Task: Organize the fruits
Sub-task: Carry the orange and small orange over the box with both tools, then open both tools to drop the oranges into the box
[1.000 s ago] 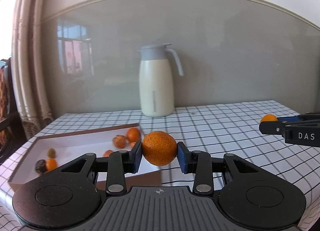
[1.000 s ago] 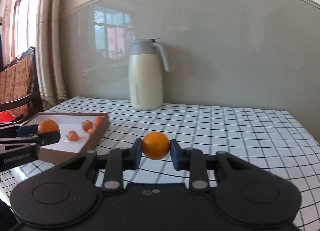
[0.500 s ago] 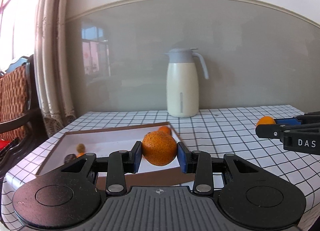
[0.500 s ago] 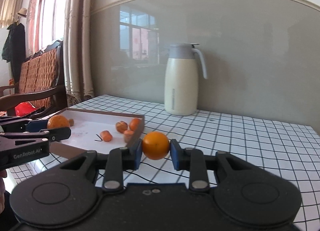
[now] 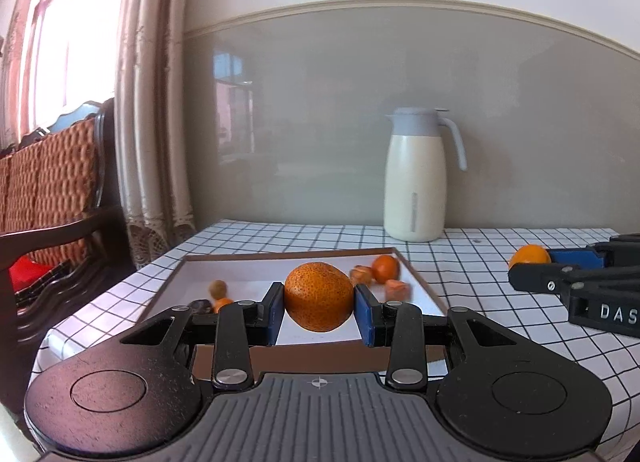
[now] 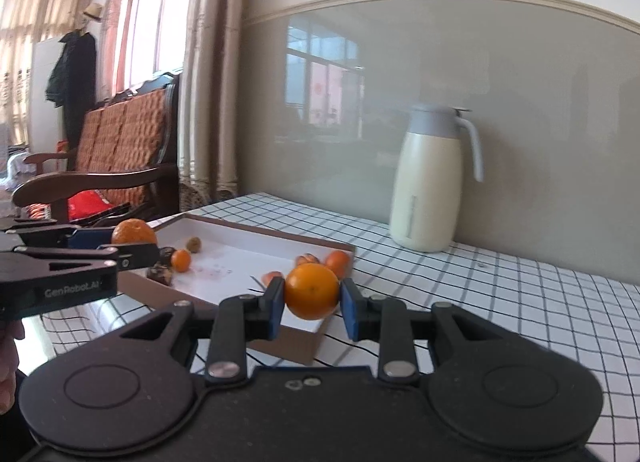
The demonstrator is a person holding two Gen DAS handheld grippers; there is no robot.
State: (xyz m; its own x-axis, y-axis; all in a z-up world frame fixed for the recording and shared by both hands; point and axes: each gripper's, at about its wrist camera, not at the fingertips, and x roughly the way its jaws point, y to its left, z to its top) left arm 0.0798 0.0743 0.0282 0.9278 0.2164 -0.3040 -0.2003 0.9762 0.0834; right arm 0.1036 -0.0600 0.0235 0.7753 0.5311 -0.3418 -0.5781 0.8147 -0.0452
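Left tool (image 5: pixel 319 309) clamps a speckled orange (image 5: pixel 319 296) over the tray's near edge; right tool (image 6: pixel 312 303) pinches a smoother orange (image 6: pixel 311 292) beside the tray (image 6: pixel 224 224). Several small fruits (image 6: pixel 181 259) already lie inside; both oranges remain unplaced.

Two fisheye cameras ride low behind their fingers, tilted slightly down over the checked table (image 5: pixel 500 274). The left wrist view faces the shallow tray (image 5: pixel 420 282) near the table's left edge from close range; the right wrist view eyes it obliquely from the right. Both share the tray, the cream jug (image 6: pixel 426 190) at the back edge, and each other's gripper.
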